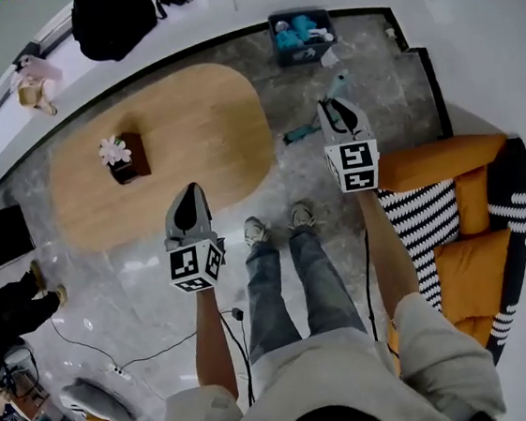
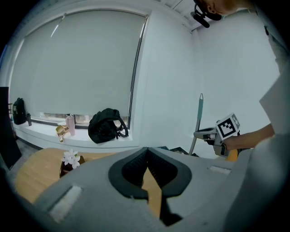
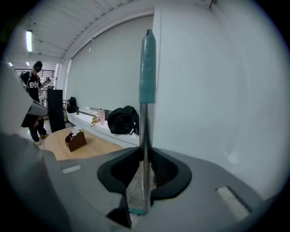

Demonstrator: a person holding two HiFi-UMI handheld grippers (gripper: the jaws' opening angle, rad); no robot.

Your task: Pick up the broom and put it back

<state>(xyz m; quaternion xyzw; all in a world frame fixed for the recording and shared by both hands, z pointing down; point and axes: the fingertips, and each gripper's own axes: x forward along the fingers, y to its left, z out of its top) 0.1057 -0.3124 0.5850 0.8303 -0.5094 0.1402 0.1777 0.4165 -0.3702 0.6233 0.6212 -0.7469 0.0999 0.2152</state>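
The broom is a thin metal pole with a teal grip at its top, standing upright. My right gripper is shut on the pole low down. In the head view the right gripper is held above the floor near the sofa, and the broom's teal grip shows just beyond it. The left gripper view shows the same pole rising from the right gripper against the white wall. My left gripper is shut with nothing in it, hanging over the edge of the table.
An oval wooden table carries a brown tissue box. An orange sofa with a striped cushion is at the right. A dark bin stands by the wall, a black backpack on the sill. A person stands at the left.
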